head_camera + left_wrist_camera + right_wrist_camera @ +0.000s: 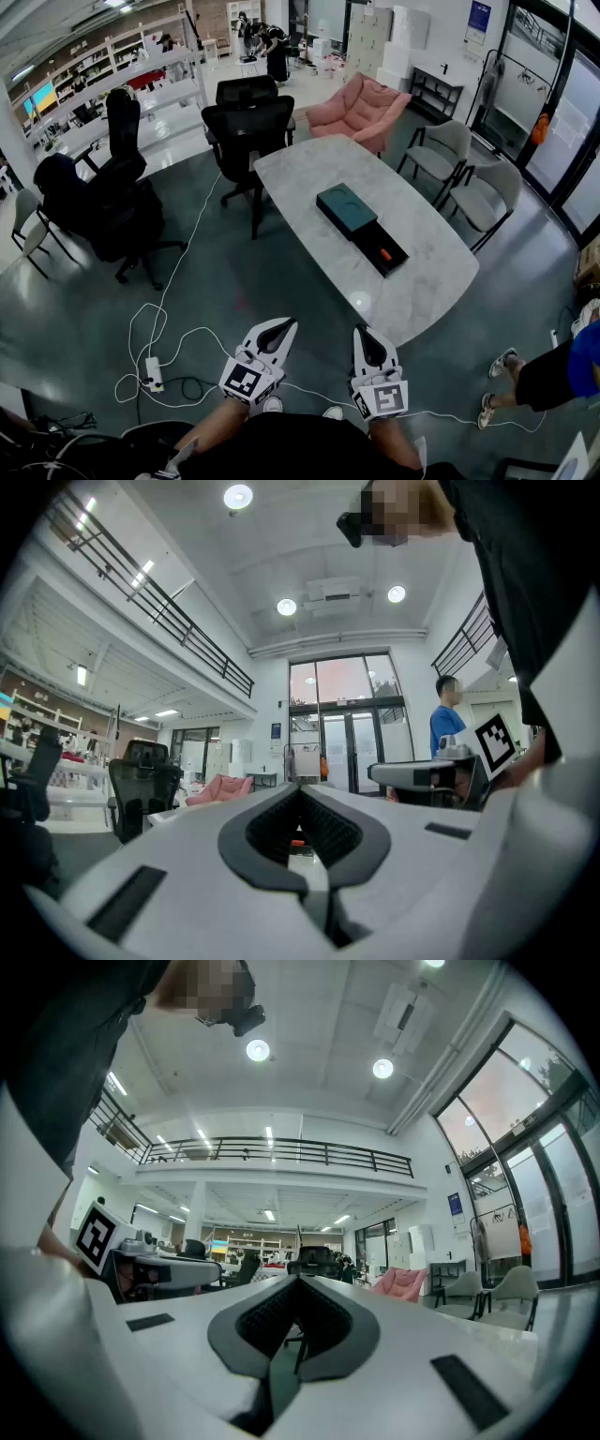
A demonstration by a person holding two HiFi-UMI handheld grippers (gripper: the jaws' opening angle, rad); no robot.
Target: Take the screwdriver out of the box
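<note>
Left gripper [282, 327]: over the floor, short of the near end of the table [305, 178], jaws closed tip to tip with nothing between them. Right gripper [362, 333]: just beside it, likewise short of the table's near end, jaws pressed together and empty. Box [346, 210]: on the table's middle, teal part toward the far end, black tray toward the near end; the orange-handled screwdriver [384, 254] lies in the tray, well apart from both grippers.
</note>
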